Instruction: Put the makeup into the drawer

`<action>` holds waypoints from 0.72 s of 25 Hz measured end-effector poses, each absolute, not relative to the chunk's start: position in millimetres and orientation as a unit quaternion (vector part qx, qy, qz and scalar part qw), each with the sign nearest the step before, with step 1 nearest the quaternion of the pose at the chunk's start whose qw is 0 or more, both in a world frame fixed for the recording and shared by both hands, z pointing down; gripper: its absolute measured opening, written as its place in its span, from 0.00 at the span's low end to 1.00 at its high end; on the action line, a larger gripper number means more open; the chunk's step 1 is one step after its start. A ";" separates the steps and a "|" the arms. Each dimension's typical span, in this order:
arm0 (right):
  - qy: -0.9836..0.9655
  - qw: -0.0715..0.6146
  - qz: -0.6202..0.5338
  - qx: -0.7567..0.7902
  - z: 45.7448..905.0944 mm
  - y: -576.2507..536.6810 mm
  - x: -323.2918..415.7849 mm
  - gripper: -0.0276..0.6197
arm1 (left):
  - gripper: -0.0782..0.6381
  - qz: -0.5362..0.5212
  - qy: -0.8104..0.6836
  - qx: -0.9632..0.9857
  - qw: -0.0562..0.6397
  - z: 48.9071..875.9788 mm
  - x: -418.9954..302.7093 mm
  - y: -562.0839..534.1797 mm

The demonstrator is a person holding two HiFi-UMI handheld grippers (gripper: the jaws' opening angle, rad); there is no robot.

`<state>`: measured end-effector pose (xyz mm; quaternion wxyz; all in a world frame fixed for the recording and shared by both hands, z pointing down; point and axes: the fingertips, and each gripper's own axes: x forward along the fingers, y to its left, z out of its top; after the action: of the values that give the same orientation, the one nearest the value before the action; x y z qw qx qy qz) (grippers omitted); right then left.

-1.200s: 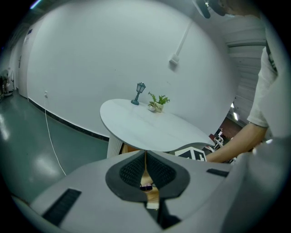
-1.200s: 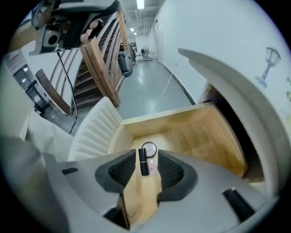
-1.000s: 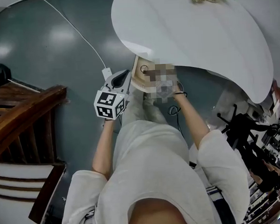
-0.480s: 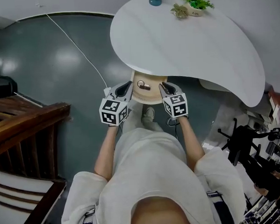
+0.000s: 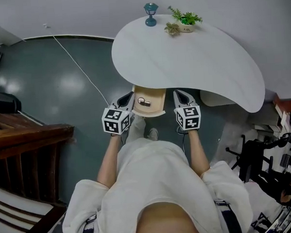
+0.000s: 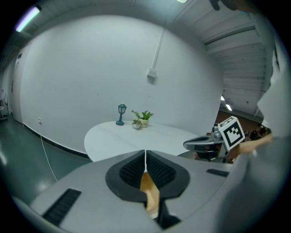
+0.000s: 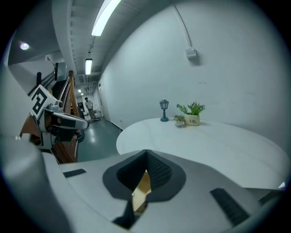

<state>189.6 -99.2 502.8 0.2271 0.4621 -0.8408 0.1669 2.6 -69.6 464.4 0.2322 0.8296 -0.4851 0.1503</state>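
A small dark makeup item [image 5: 144,103] lies inside the open wooden drawer [image 5: 157,96] that sticks out from under the white table [image 5: 191,57]. My left gripper [image 5: 129,95] hangs just left of the drawer, its jaws shut with nothing between them. To the drawer's right my right gripper [image 5: 178,93] is likewise shut and empty. In the left gripper view the left gripper's [image 6: 145,157] pads meet, with the right gripper [image 6: 213,143] showing beyond them. The right gripper view shows the right gripper's [image 7: 146,157] pads together, and the left gripper [image 7: 59,120] off to the side.
A teal lamp ornament [image 5: 151,14] and small potted plants [image 5: 184,20] stand at the table's far edge. A white cable [image 5: 79,68] runs across the grey floor. Dark wooden furniture [image 5: 25,149] stands at the left. My shoe [image 5: 152,133] is below the drawer.
My right gripper has come up and away from the drawer and shut. The left gripper has risen a little. The makeup item stays in the drawer.
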 end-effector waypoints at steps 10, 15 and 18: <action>-0.842 0.188 0.127 0.490 441.8 -77.7 220.6 0.04 | 0.13 0.138 -0.498 0.833 0.199 432.3 12.0 -44.8; -0.843 0.192 0.121 0.488 438.3 -65.1 229.2 0.04 | 0.13 0.135 -0.505 0.830 0.195 428.1 12.6 -37.4; -0.842 0.193 0.121 0.488 437.8 -58.0 233.6 0.04 | 0.13 0.132 -0.508 0.828 0.195 426.6 12.8 -33.9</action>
<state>233.6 -58.0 437.8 0.1934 0.4884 -0.8422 0.1212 12.8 -33.9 426.6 0.1946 0.8283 -0.5084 0.1323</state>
